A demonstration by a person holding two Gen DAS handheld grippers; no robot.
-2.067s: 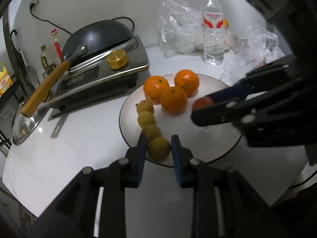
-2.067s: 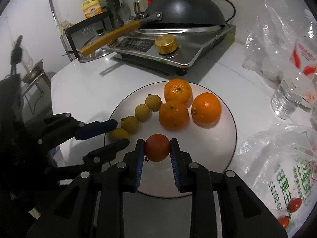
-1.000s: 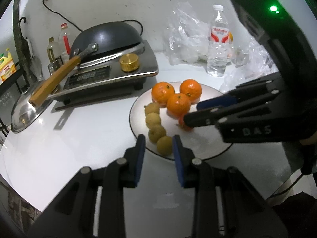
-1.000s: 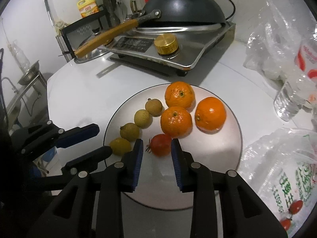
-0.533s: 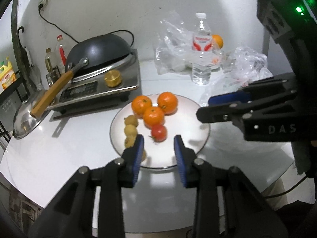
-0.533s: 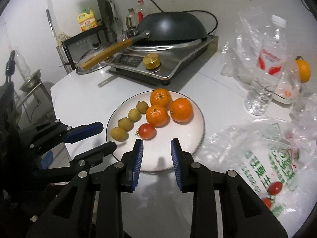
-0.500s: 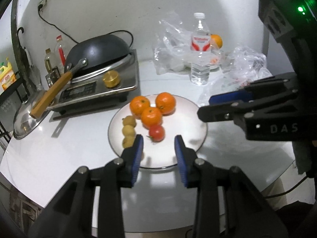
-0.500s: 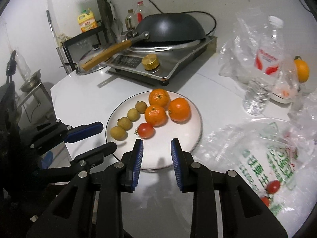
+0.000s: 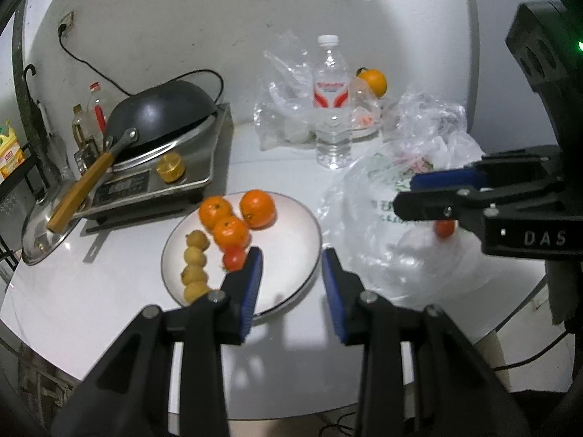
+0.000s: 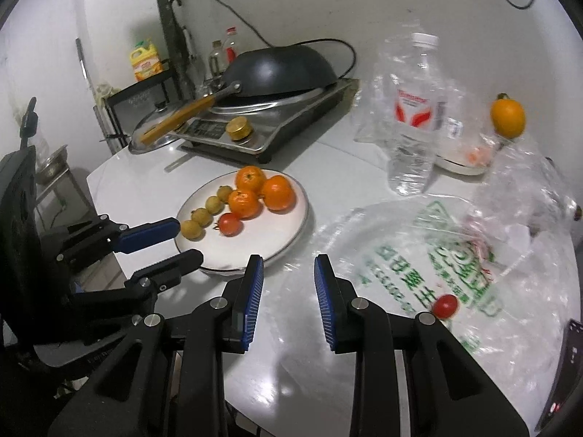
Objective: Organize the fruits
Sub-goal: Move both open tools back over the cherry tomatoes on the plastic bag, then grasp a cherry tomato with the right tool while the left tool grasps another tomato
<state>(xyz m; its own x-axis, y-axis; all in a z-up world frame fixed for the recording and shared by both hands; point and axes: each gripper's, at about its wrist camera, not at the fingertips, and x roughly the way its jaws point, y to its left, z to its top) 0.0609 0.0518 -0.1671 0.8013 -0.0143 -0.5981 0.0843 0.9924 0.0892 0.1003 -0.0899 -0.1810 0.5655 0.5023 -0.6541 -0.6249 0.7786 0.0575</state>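
Observation:
A white plate (image 9: 288,225) (image 10: 277,233) holds three oranges (image 9: 229,231) (image 10: 247,202), a row of small yellow-brown fruits (image 9: 195,255) (image 10: 213,204) and a red tomato (image 9: 234,258) (image 10: 229,224). My left gripper (image 9: 291,255) (image 10: 187,240) hovers at the plate's near edge, jaws apart with nothing between them. Over the printed plastic bag (image 9: 379,225) (image 10: 419,255) to the right of the plate, my right gripper (image 10: 288,260) (image 9: 406,195) keeps a narrow gap and holds nothing. One small red tomato (image 10: 445,306) (image 9: 444,228) lies in that bag.
An induction cooker with a black wok (image 9: 164,120) (image 10: 277,69) stands behind the plate, a pan lid (image 9: 40,233) to its left. A water bottle (image 9: 331,109) (image 10: 415,127), crumpled clear bags and a lone orange (image 9: 372,82) (image 10: 507,118) fill the back right.
Both grippers have drawn back and up from the plate and shifted right toward the bag. The red tomato stays on the plate. The left jaws stand slightly wider.

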